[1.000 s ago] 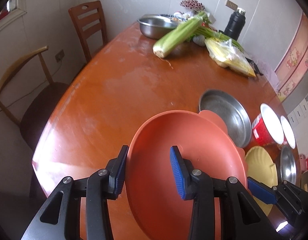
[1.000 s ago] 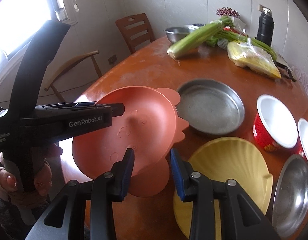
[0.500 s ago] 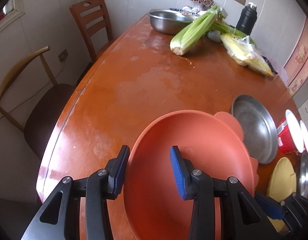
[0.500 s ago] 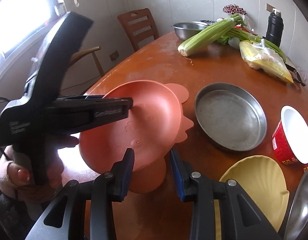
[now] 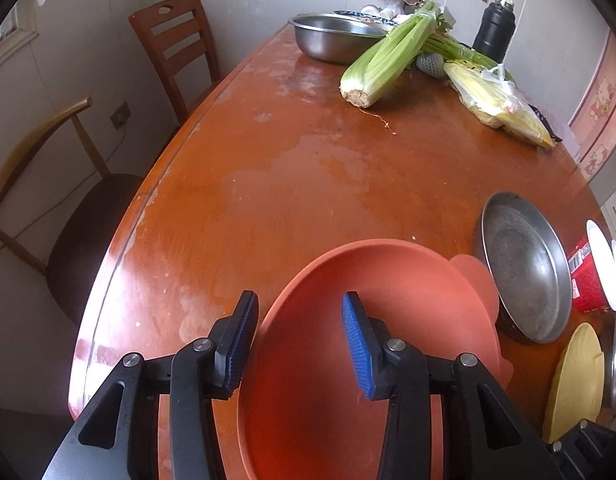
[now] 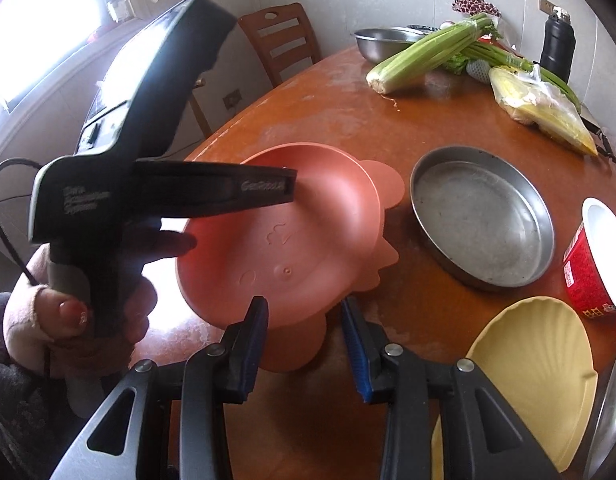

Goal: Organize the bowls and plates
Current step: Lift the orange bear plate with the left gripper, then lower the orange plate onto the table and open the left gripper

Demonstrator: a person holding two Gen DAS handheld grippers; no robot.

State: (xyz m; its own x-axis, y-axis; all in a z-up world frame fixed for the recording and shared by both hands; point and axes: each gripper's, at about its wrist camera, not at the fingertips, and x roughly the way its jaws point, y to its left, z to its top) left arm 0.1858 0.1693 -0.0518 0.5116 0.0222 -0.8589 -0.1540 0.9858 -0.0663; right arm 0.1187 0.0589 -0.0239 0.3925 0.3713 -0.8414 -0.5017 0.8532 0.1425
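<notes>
Orange plate [image 6: 308,220] sits tilted at the near edge of the wooden table [image 5: 308,160], caught between both tools. The right gripper [image 6: 303,304] is clamped on the plate's near edge. The left gripper [image 5: 300,296], held in a hand [image 6: 76,320], straddles the left rim, one pad outside and one inside; whether they press I cannot tell. Just right of the plate lie a yellow shell dish [image 6: 535,360], a steel pan [image 6: 483,216] and a red cup [image 6: 587,276]. Far across the table lie celery [image 5: 387,56], bagged corn [image 5: 499,100], a steel bowl [image 5: 331,40] and a black flask [image 5: 493,28].
</notes>
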